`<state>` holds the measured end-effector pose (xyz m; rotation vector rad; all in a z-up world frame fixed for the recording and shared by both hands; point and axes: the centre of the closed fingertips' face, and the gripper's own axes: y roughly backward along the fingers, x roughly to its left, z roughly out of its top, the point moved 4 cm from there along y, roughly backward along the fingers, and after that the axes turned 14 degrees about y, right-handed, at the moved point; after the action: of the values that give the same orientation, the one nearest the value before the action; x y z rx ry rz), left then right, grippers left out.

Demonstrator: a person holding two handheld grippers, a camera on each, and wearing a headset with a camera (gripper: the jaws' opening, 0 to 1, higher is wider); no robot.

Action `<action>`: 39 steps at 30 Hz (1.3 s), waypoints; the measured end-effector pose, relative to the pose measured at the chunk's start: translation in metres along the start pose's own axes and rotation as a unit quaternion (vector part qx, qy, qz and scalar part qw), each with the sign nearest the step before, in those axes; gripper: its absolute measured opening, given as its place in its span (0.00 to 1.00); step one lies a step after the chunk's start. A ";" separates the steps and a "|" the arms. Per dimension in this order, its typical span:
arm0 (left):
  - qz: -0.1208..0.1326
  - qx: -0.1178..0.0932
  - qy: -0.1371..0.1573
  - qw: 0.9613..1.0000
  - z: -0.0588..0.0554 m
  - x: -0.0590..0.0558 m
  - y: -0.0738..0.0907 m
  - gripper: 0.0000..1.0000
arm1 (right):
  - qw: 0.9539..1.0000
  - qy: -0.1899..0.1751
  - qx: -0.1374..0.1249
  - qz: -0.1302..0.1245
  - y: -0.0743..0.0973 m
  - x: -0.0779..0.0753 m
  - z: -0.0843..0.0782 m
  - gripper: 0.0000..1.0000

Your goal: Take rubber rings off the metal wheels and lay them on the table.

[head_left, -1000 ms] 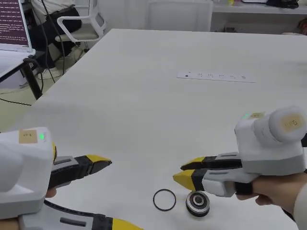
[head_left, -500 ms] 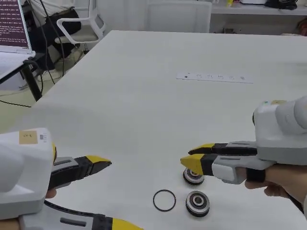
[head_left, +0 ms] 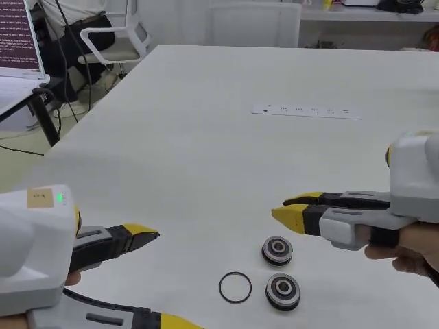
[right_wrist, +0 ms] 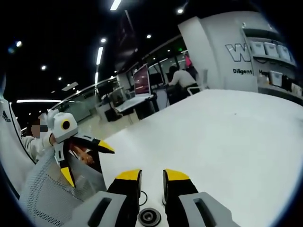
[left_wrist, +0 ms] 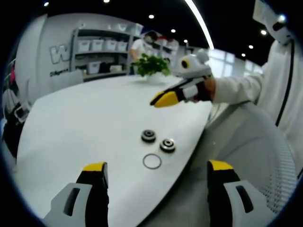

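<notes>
Left tool [head_left: 168, 277] low at the near left, jaws spread wide, empty, touching nothing. Right tool [head_left: 282, 208] hangs above the tabletop [head_left: 206, 137], jaws drawn to a narrow slit, nothing between them. One rubber ring [head_left: 235, 286] lies flat on the tabletop, just beside the nearer metal wheel [head_left: 282, 290]. Second wheel [head_left: 277, 251] sits just behind, under the right tool's tips but clear of them.

A broad white desk [head_left: 206, 137] stretches away, with a white office chair [head_left: 116, 38] beyond its far left corner. Grey shelving with white bins [left_wrist: 102, 49] lines one wall, and long ceiling light strips [left_wrist: 199, 21] glow overhead.
</notes>
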<state>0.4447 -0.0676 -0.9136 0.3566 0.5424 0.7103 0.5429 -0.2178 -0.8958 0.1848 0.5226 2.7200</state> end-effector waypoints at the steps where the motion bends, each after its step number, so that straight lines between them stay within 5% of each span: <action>1: 0.000 0.000 0.000 1.000 0.000 0.000 0.000 0.88 | 1.000 0.003 0.001 -0.001 0.001 -0.001 0.000 0.15; 13: 0.005 0.003 -0.026 1.000 0.003 -0.001 0.001 0.88 | 1.000 0.004 0.012 -0.011 0.013 -0.012 -0.009 0.14; 22: -0.003 -0.005 -0.044 0.999 0.014 -0.008 0.003 0.90 | 0.998 0.013 0.063 0.003 0.016 -0.016 -0.040 0.13; 39: -0.041 -0.014 -0.135 0.990 0.066 -0.032 -0.010 0.87 | 0.984 0.050 0.147 0.088 0.011 0.006 -0.077 0.14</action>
<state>0.4683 -0.1047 -0.8538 0.3949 0.2874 0.5781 0.5190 -0.2511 -0.9624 0.1790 0.9814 2.8197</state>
